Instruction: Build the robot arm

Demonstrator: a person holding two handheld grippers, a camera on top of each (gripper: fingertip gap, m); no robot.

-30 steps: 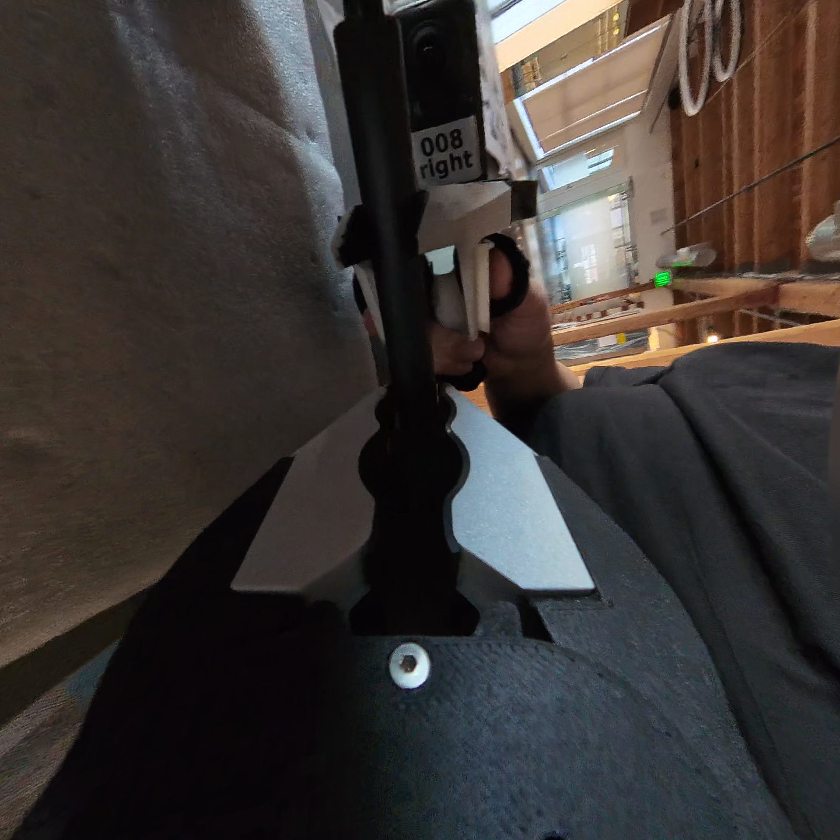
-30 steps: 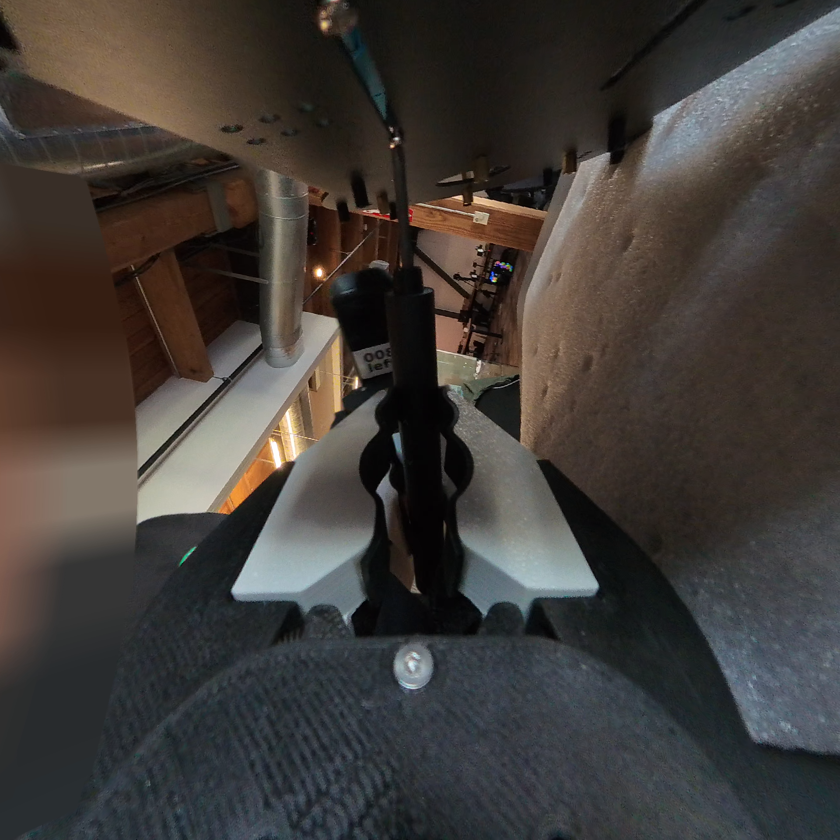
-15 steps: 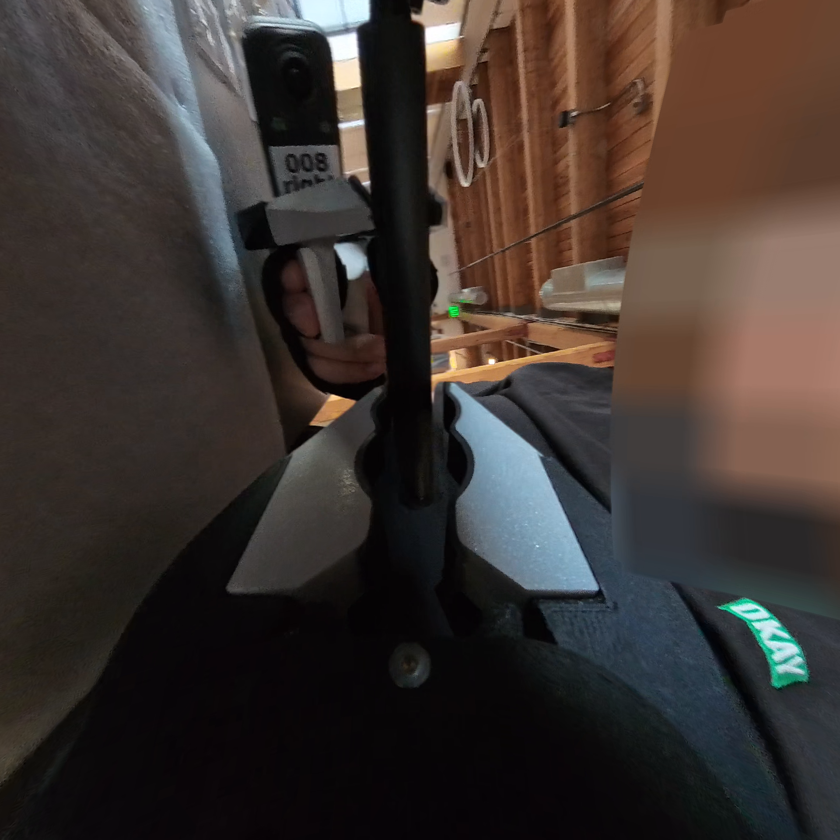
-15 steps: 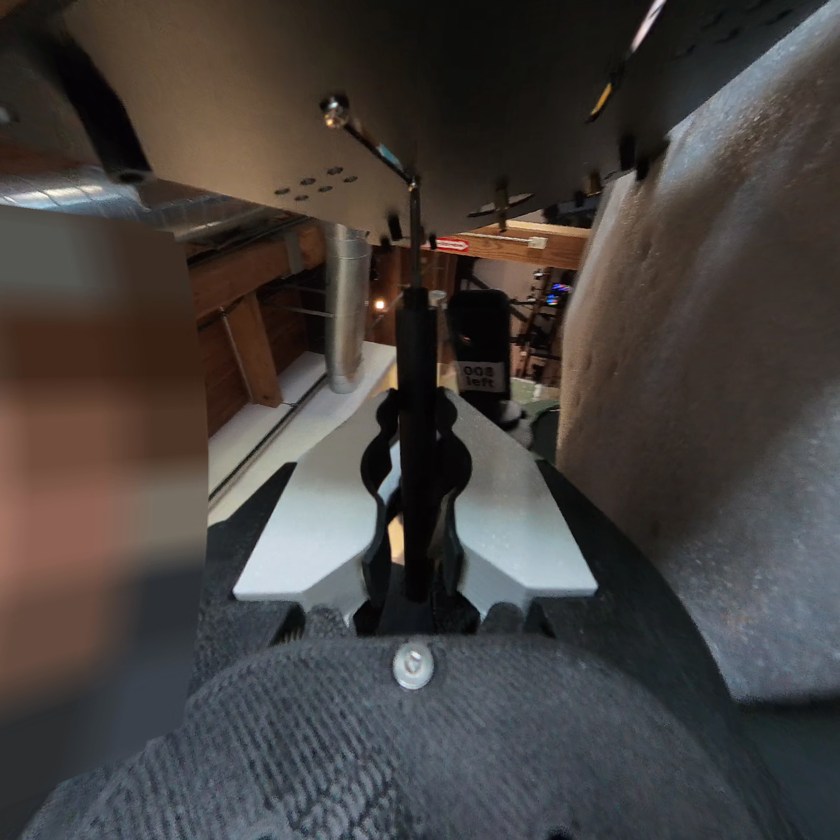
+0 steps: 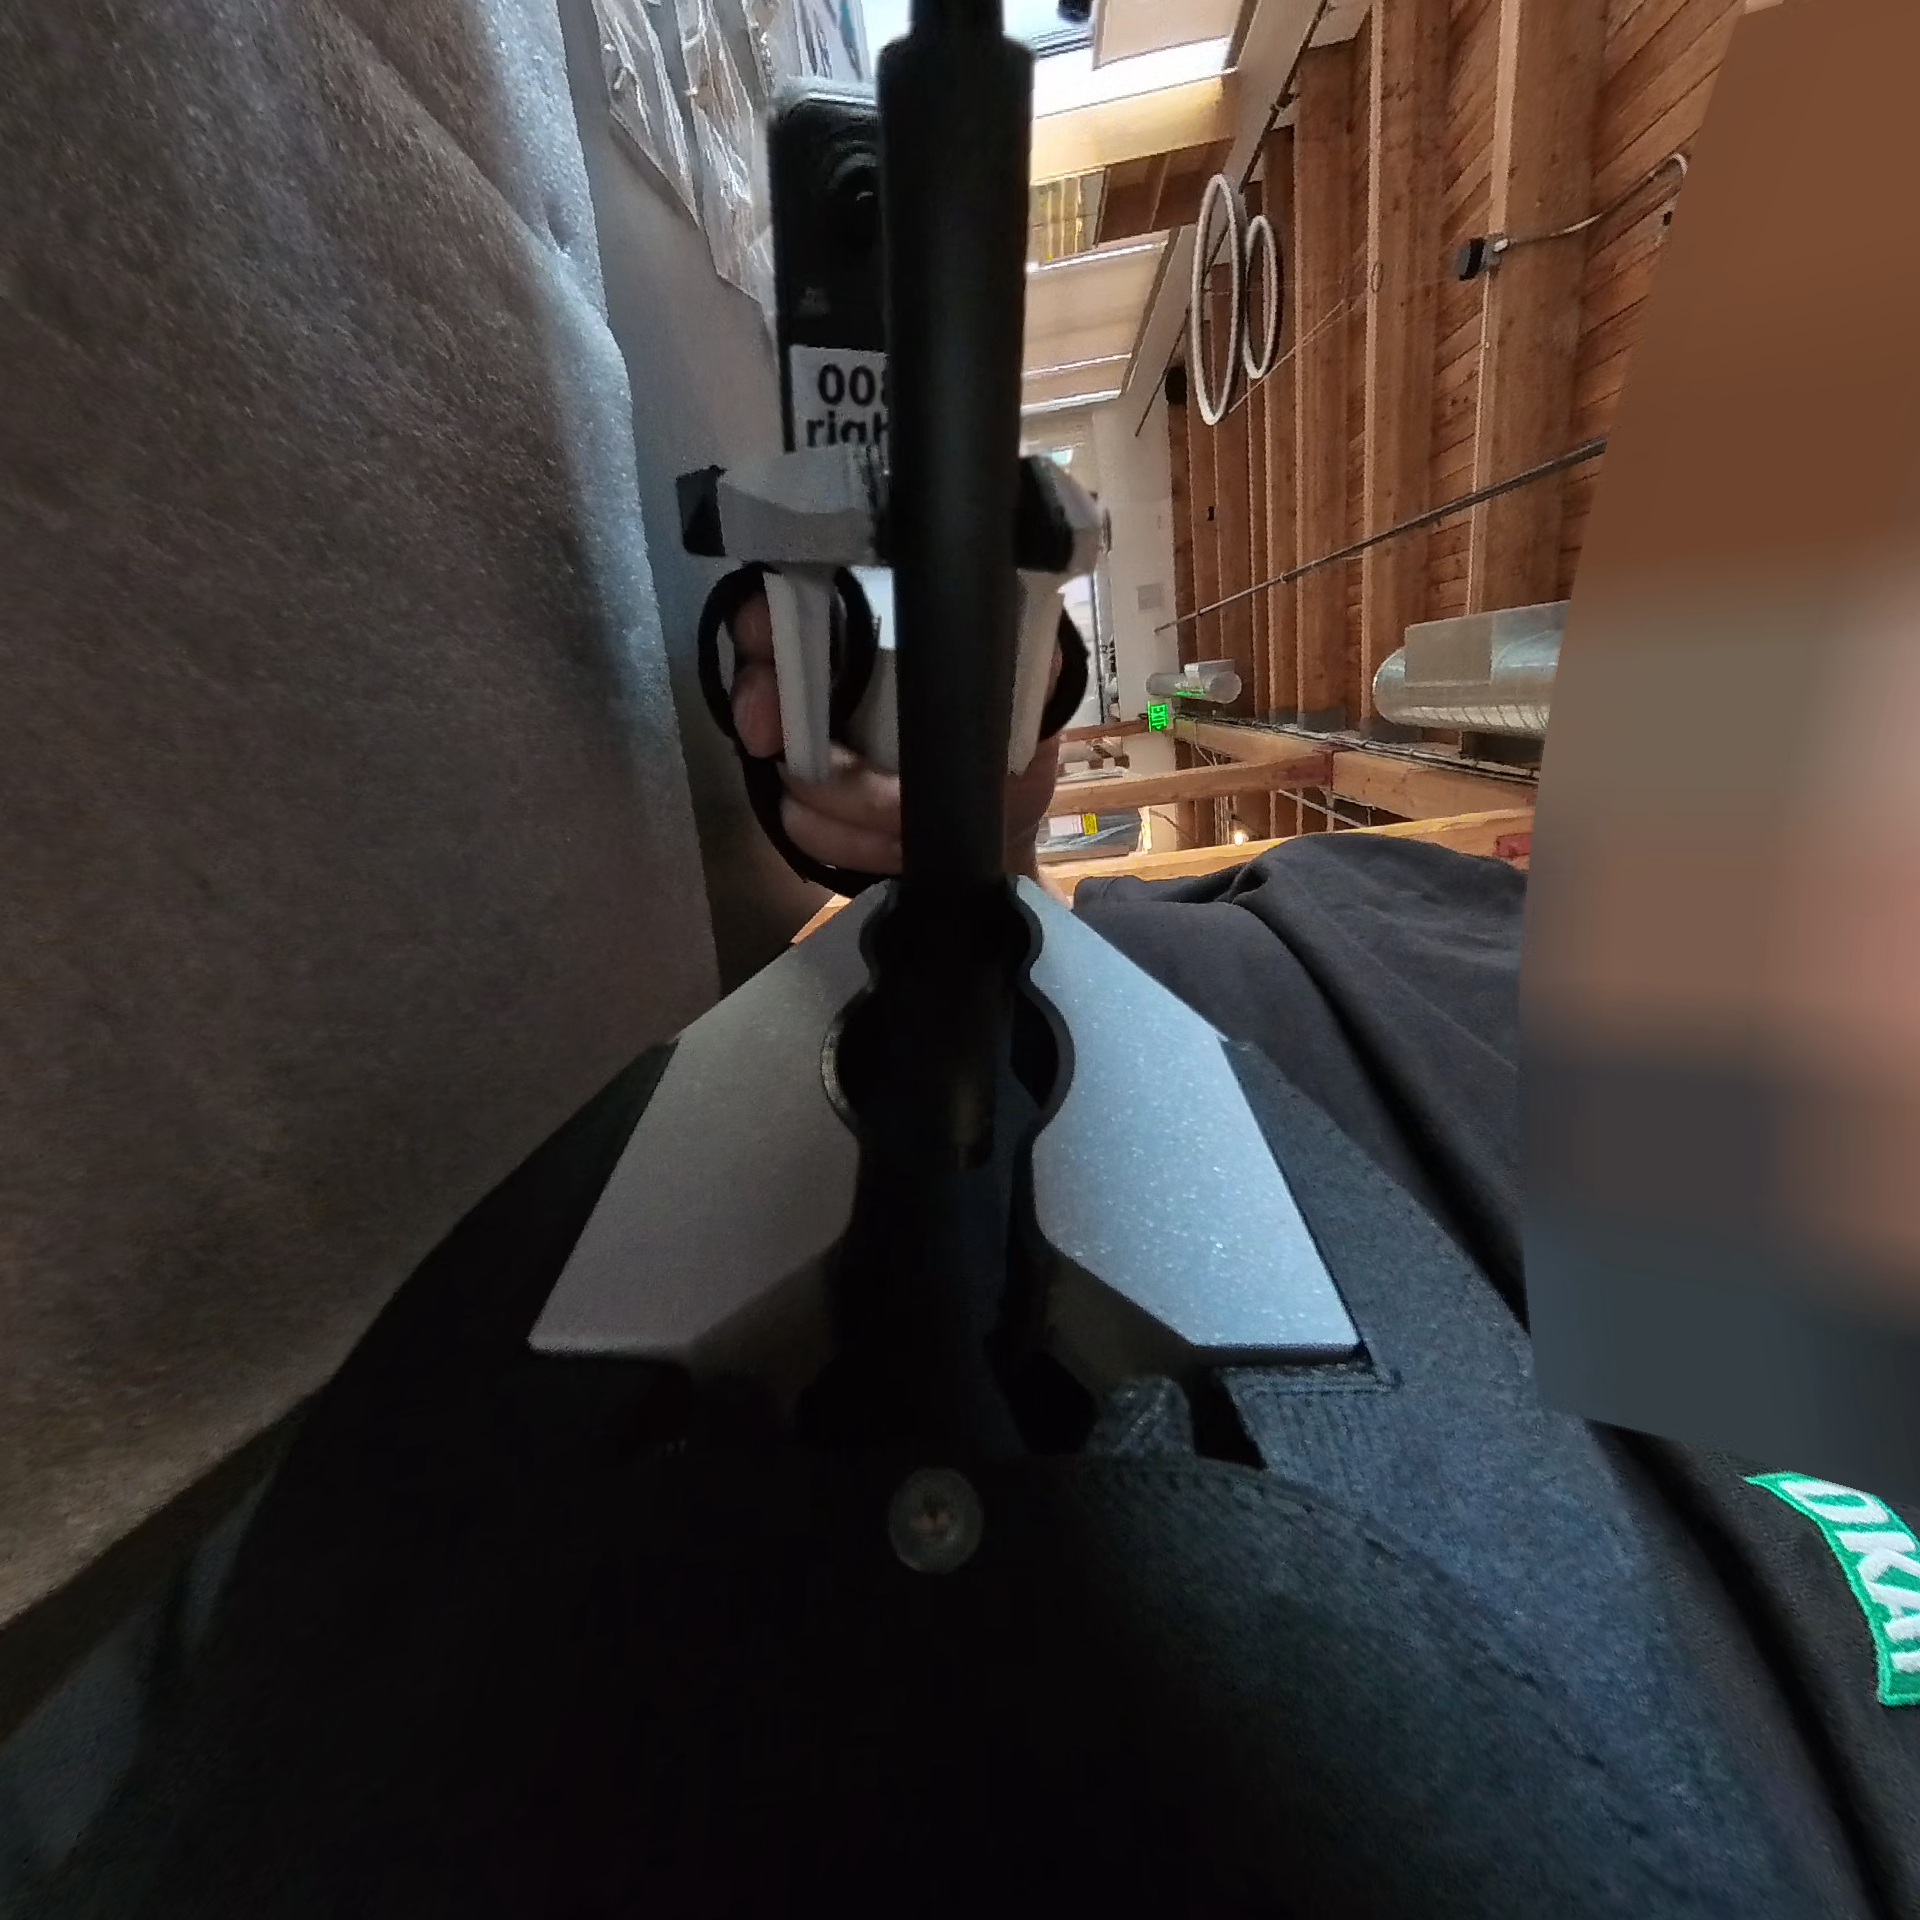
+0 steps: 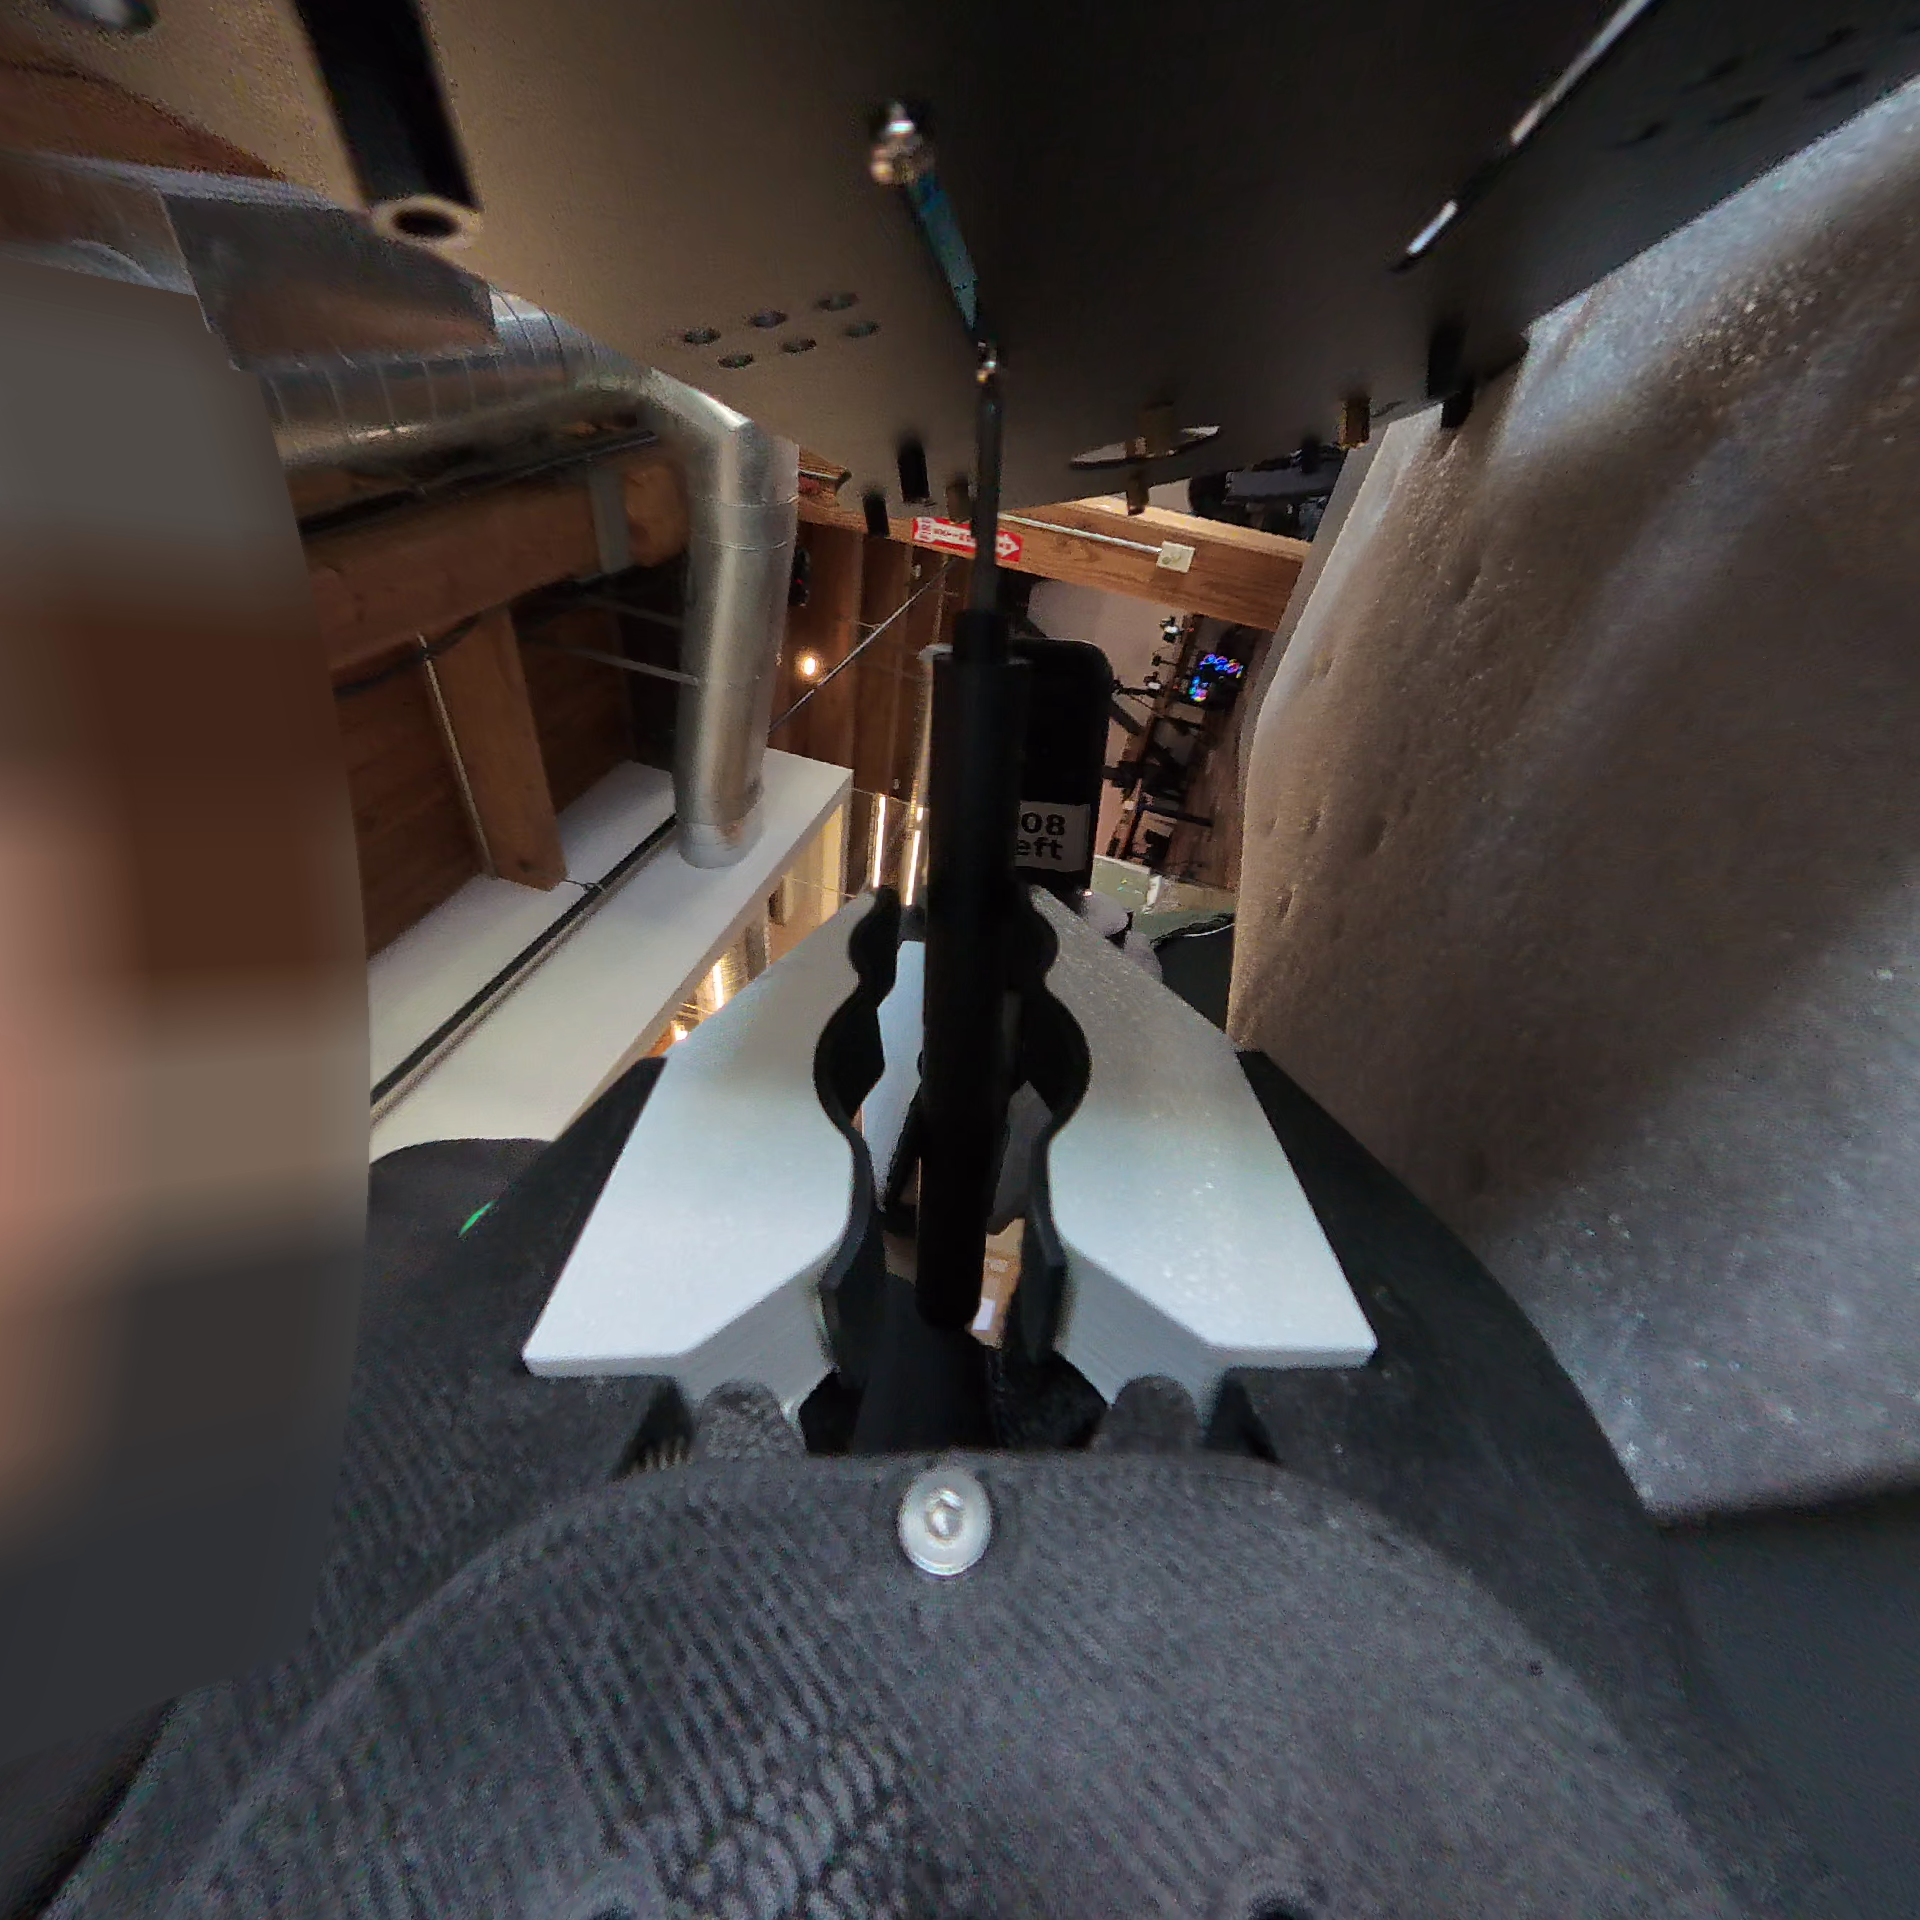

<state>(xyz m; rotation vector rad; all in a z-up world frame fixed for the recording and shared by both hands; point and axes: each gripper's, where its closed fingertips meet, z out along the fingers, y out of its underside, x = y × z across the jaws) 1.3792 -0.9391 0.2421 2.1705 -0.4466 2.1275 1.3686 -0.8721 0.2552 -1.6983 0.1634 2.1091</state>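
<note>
A black rod (image 5: 951,520) runs up the middle of the left wrist view. My left gripper (image 5: 951,920) is shut on it. The right gripper's grey fingers (image 5: 805,686) show behind the rod, held by a hand (image 5: 842,816). In the right wrist view the rod (image 6: 971,935) is a black cylinder with a thin metal shaft (image 6: 987,468) that runs up to a screw (image 6: 896,135) on a dark panel (image 6: 1195,208). My right gripper (image 6: 966,925) is shut around the cylinder, with a slim gap on its left side. The left gripper's black camera (image 6: 1055,727) shows just behind.
Grey foam (image 5: 312,623) stands close on the left of the left wrist view and on the right of the right wrist view (image 6: 1558,831). A person's dark sleeve (image 5: 1351,1018) lies to the right. Wooden beams and a metal duct (image 6: 727,623) are far off. My hands' fingertips stand some 6 centimeters from each other.
Both views have swung while the grip on the rod held. In the left view the right gripper moved from beside the rod to behind it. The dark panel and its screw came closer.
</note>
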